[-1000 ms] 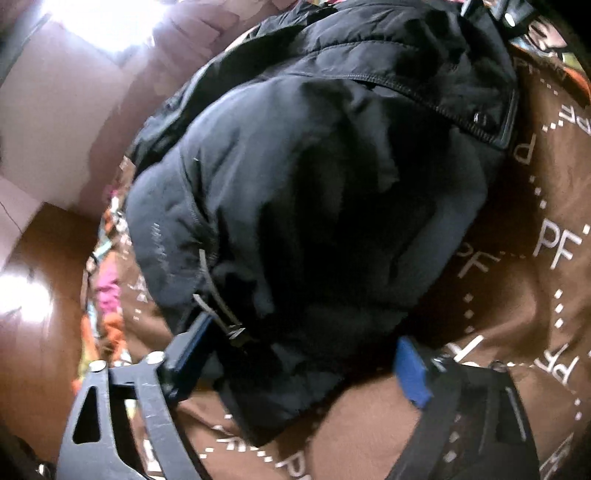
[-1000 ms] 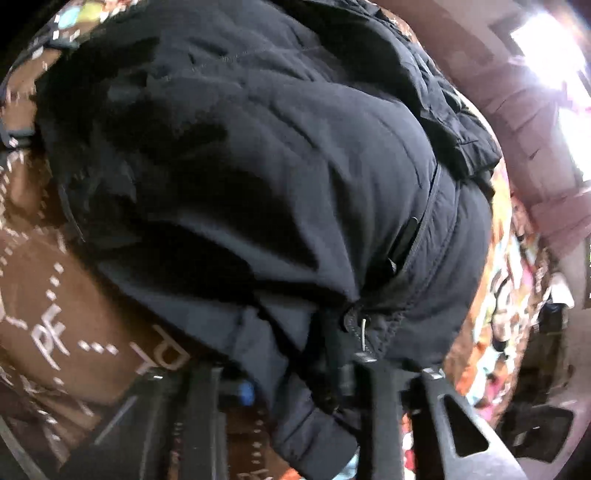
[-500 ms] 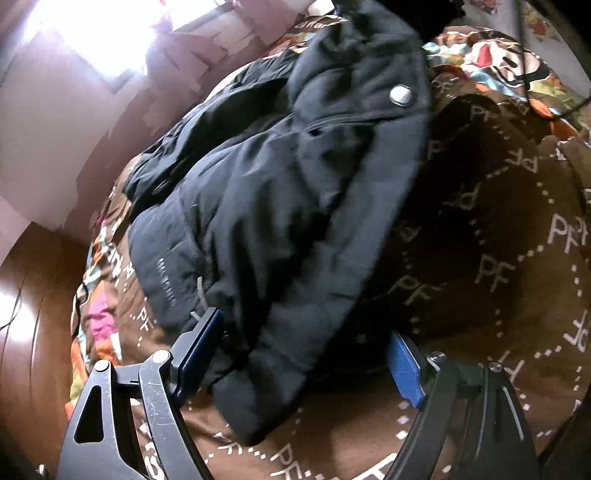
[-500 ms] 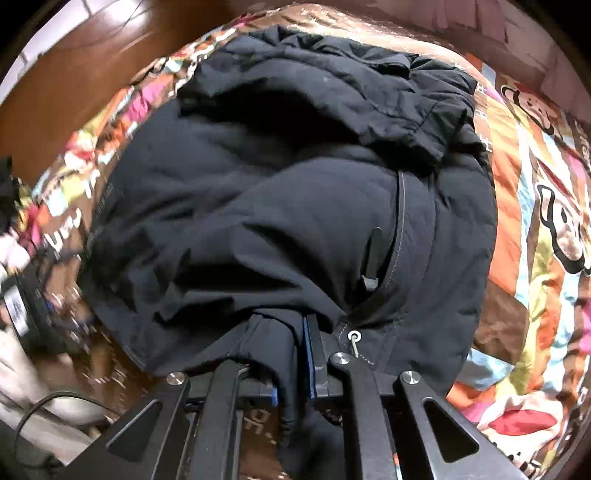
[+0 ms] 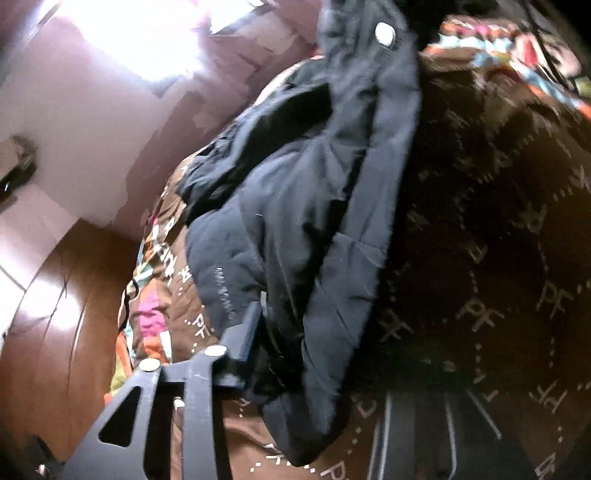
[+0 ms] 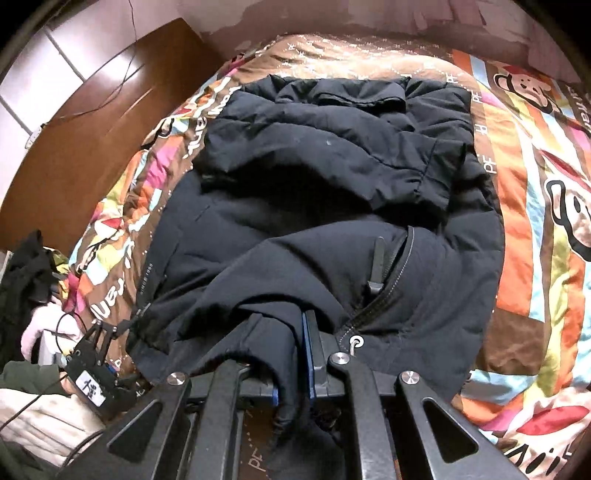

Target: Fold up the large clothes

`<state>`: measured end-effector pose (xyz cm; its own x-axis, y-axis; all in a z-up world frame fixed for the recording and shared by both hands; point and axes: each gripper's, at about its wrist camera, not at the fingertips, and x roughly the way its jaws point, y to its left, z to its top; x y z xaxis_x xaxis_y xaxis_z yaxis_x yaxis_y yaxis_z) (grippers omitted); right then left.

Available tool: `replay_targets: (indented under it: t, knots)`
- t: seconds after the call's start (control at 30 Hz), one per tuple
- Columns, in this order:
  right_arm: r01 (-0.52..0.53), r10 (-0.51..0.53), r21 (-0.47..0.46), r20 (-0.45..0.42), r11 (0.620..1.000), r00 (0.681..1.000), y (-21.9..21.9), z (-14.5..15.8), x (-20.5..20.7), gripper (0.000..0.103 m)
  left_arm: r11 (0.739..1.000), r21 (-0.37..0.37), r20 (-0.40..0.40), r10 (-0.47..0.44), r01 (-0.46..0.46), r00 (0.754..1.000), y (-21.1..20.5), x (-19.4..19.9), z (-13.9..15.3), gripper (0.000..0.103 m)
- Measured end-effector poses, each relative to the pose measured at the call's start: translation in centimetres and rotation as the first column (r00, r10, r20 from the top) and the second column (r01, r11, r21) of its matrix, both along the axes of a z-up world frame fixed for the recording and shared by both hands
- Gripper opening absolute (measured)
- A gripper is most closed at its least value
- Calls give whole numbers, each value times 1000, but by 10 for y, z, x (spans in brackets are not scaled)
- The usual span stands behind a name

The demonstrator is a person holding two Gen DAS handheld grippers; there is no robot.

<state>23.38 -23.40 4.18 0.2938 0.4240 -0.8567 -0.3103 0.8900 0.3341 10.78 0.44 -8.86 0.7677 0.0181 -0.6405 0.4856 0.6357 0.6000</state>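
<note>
A large black padded jacket (image 6: 332,192) lies on a bed with a colourful quilt (image 6: 535,221). My right gripper (image 6: 291,354) is shut on a bunched fold of the jacket's hem and holds it lifted above the bed. In the left wrist view the jacket's edge (image 5: 332,229) hangs over the brown part of the quilt (image 5: 498,258). My left gripper (image 5: 314,354) sits low at that edge with its jaws wide apart; the hanging fabric lies between them and hides part of the right finger. The left gripper also shows in the right wrist view (image 6: 99,347).
A wooden floor (image 6: 92,129) lies left of the bed. A pile of other clothes (image 6: 33,295) and cables (image 6: 44,406) sits at the bed's left near corner. A pink wall (image 5: 92,129) and a bright window (image 5: 147,33) are behind.
My right gripper has risen and pulled back with the jacket fold in it, so the whole jacket now shows. My left gripper has tilted up and stays open at the hem.
</note>
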Motion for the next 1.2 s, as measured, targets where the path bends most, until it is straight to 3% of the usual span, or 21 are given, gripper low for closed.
replay_targets:
  t: [0.1, 0.3, 0.53, 0.67, 0.77, 0.83, 1.0, 1.07, 1.2]
  knots:
    - [13, -13, 22, 2, 1000, 1000, -5, 3, -1, 9, 999, -32, 33, 12, -11, 999, 1, 2, 15, 17]
    - [44, -44, 60, 12, 997, 999, -20, 9, -3, 10, 990, -142, 69, 37, -27, 997, 2, 18, 63, 11]
    - [12, -13, 20, 73, 1000, 997, -31, 14, -19, 13, 945, -311, 32, 116, -100, 993, -1, 64, 130, 10]
    - [-4, 8, -32, 122, 999, 992, -33, 12, -36, 17, 920, -363, -6, 153, -145, 988, -7, 90, 157, 9]
    - [-26, 34, -58, 147, 998, 989, -31, 7, -48, 29, 902, -392, -38, 182, -182, 982, -13, 108, 173, 9]
    - [-50, 60, -64, 167, 997, 984, -29, 5, -57, 44, 893, -402, -49, 197, -200, 979, -17, 118, 181, 9]
    - [-135, 164, -130, 241, 982, 957, -13, 2, -83, 61, 890, -404, -53, 209, -212, 977, -23, 132, 186, 9]
    - [-168, 209, -171, 261, 971, 943, -2, -3, -92, 67, 887, -406, -58, 213, -218, 975, -25, 134, 186, 9]
    - [-189, 301, -346, 305, 919, 904, 27, -22, -110, 77, 880, -414, -70, 222, -231, 973, -24, 138, 188, 9]
